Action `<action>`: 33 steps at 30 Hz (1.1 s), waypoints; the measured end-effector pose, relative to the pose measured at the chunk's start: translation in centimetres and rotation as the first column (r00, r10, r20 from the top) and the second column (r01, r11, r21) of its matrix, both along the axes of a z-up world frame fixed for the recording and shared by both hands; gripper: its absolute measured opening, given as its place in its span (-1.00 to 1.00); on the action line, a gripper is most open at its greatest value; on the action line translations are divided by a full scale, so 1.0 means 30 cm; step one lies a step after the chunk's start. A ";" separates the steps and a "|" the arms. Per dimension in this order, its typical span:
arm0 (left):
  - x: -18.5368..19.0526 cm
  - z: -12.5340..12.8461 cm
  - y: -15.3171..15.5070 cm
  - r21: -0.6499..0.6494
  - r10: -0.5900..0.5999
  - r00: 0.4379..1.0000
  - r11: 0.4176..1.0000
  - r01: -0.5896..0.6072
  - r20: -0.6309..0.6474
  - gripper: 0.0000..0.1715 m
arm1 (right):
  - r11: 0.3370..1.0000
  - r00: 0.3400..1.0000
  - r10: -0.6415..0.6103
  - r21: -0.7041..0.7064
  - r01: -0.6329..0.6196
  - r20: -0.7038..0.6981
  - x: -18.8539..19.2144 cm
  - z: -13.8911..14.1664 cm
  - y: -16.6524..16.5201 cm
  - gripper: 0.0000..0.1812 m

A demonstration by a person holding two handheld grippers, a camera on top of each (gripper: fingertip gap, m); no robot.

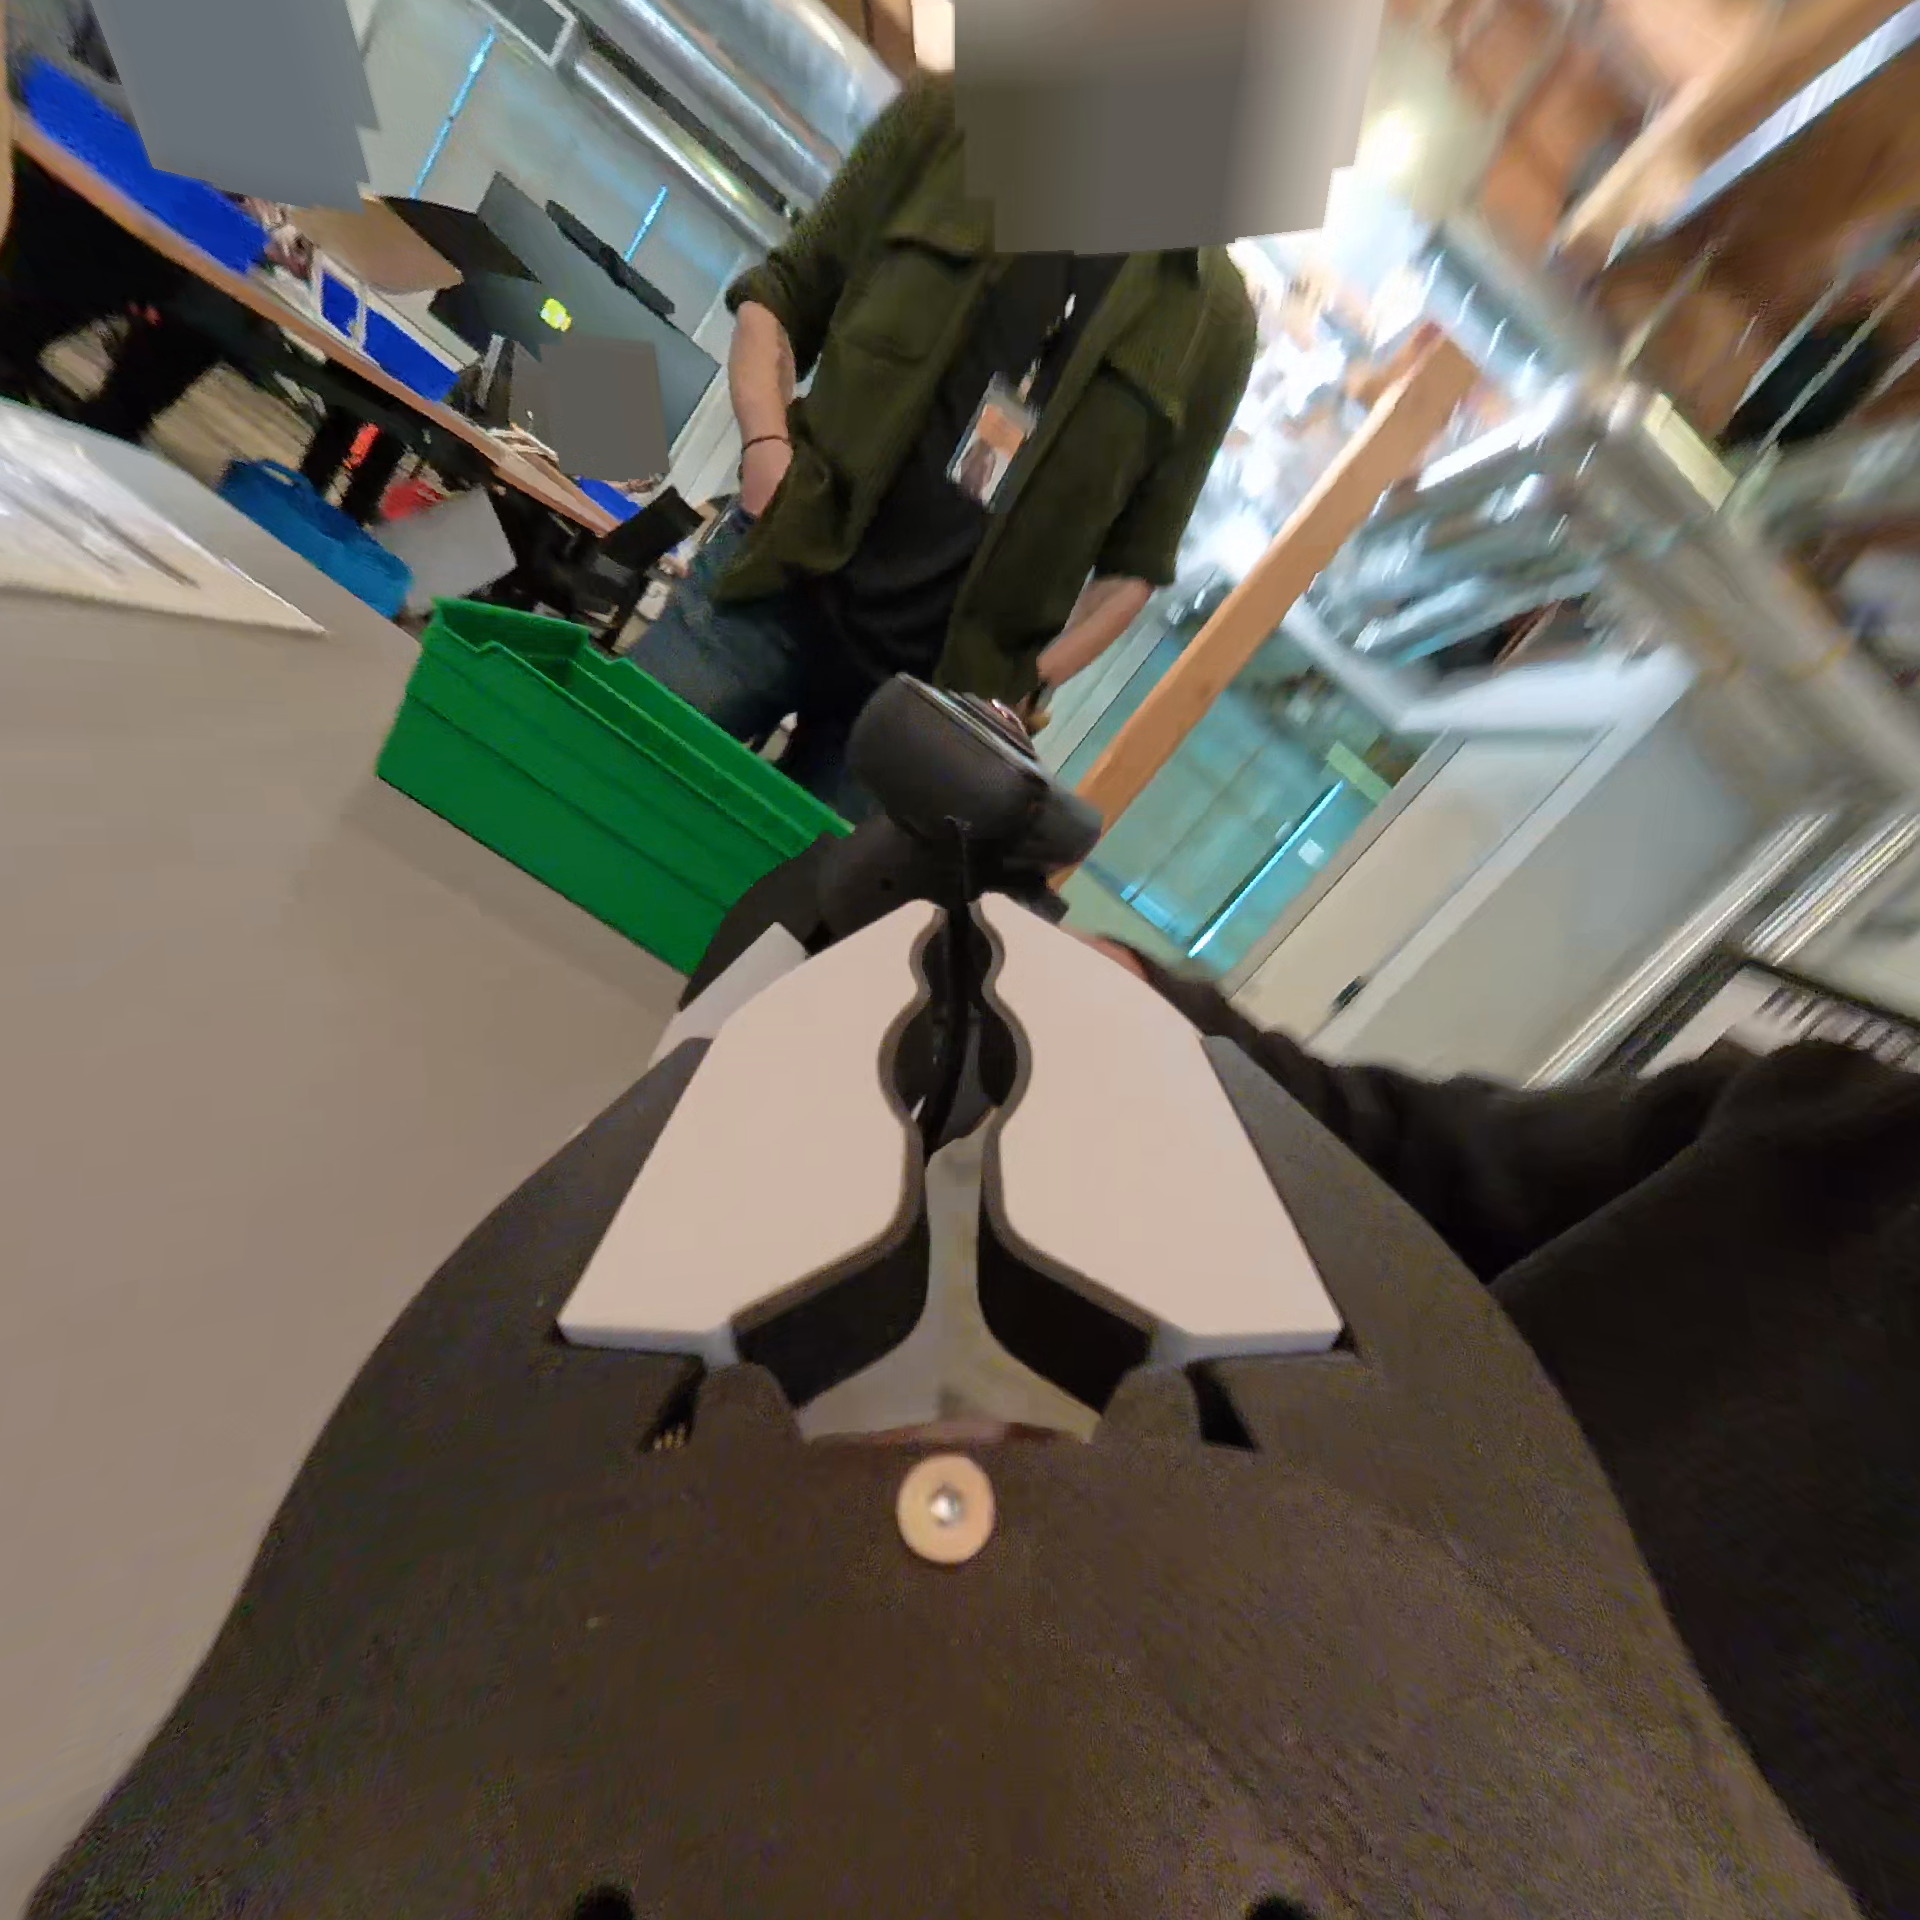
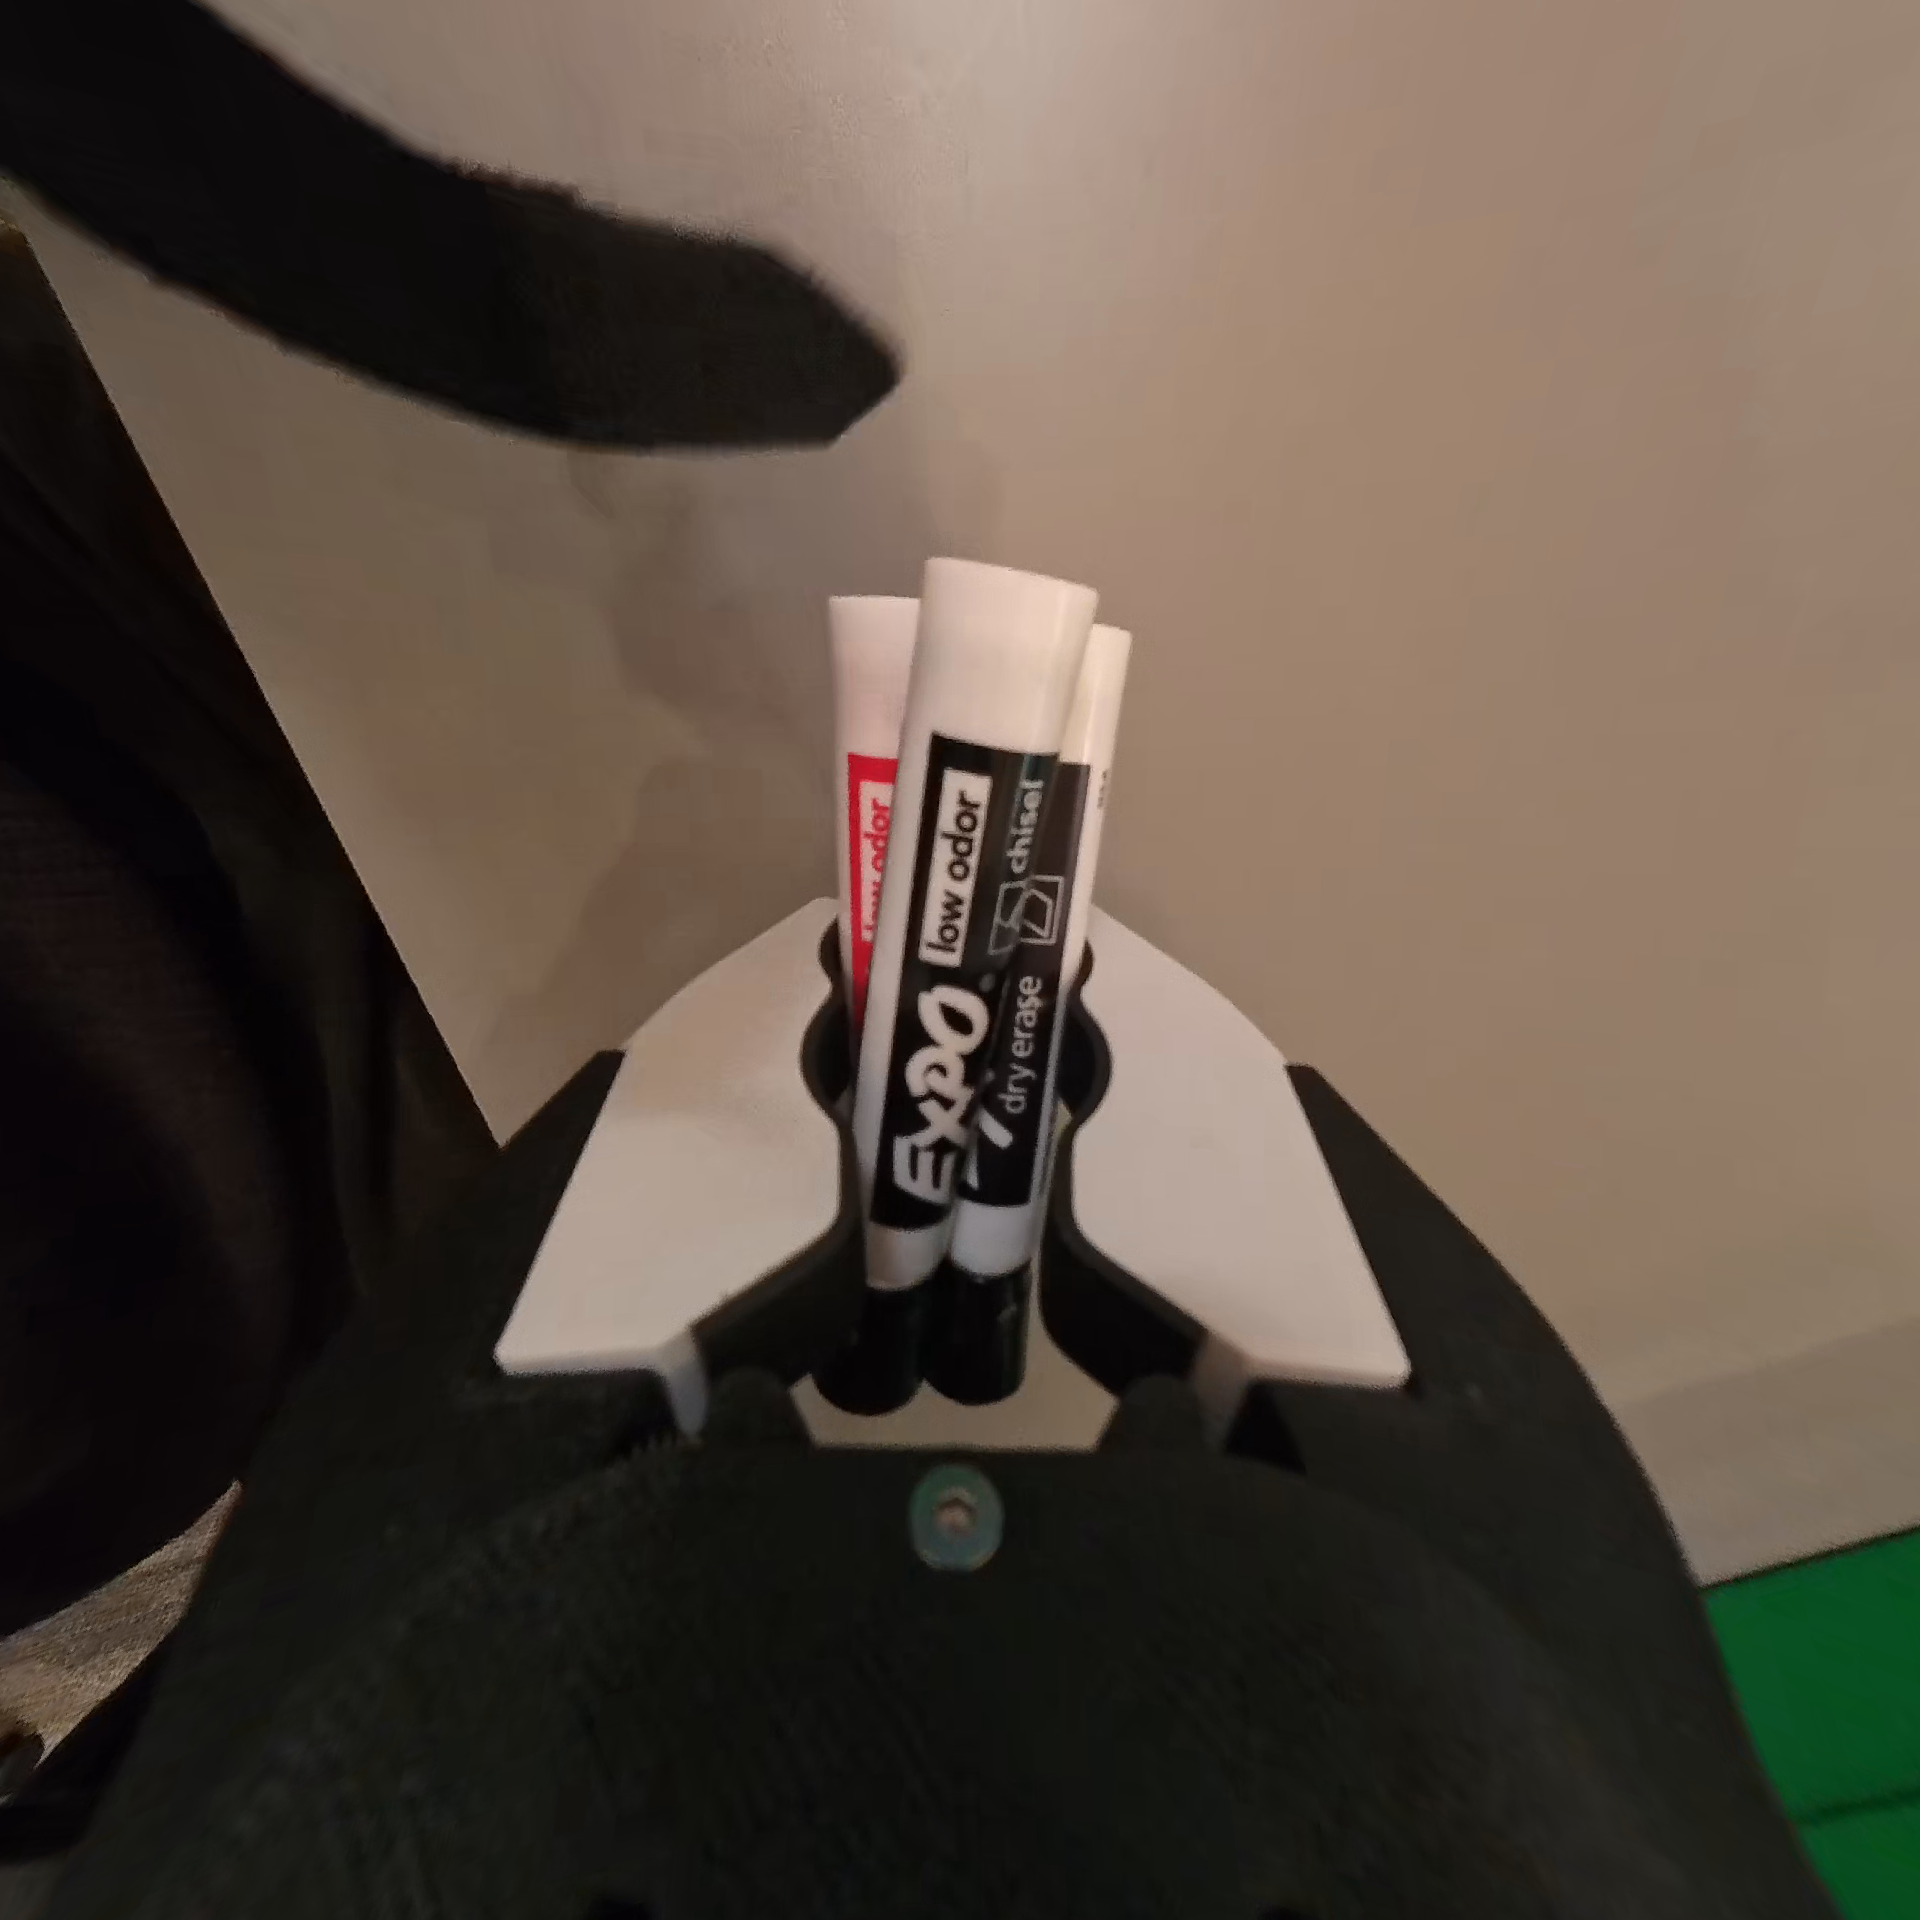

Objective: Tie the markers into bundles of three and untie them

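Note:
Three white dry-erase markers (image 2: 966,935), two with black labels and one with a red label, stand together between the white fingers of my right gripper (image 2: 956,935). It is shut on them, black caps toward the camera. A black gloved finger (image 2: 582,332) hovers above and to the left of the marker ends. My left gripper (image 1: 951,920) is tilted up, its white fingers closed on a thin black band (image 1: 951,1029). Just beyond its tips is the right gripper's black camera housing (image 1: 966,779). The markers do not show in the left wrist view.
A grey table (image 1: 208,987) lies at left with a sheet of paper (image 1: 114,520) on it. A green bin (image 1: 582,769) stands at its far edge, also in the right wrist view (image 2: 1829,1662). A person in a green jacket (image 1: 914,343) stands behind. My hands' fingertips stand some 15 cm from each other.

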State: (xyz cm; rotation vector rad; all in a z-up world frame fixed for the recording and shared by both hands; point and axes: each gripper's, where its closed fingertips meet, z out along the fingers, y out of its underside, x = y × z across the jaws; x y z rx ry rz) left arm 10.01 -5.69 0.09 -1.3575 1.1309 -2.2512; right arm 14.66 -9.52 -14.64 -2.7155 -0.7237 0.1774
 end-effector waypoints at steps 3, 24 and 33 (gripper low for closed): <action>0.023 -0.005 -0.013 -0.129 -0.055 0.997 0.991 0.047 -0.057 -0.98 | 1.000 1.000 -0.002 0.002 0.002 0.009 0.006 0.007 0.003 -0.59; 0.164 -0.057 -0.014 -0.421 -0.051 0.967 0.905 -0.061 -0.249 -0.98 | 1.000 1.000 0.009 0.002 -0.009 -0.023 -0.023 0.001 -0.006 -0.59; 0.204 -0.081 -0.018 -0.421 -0.081 0.947 0.905 -0.061 -0.310 -0.97 | 1.000 0.999 0.031 -0.002 -0.031 -0.025 -0.041 -0.007 -0.015 -0.59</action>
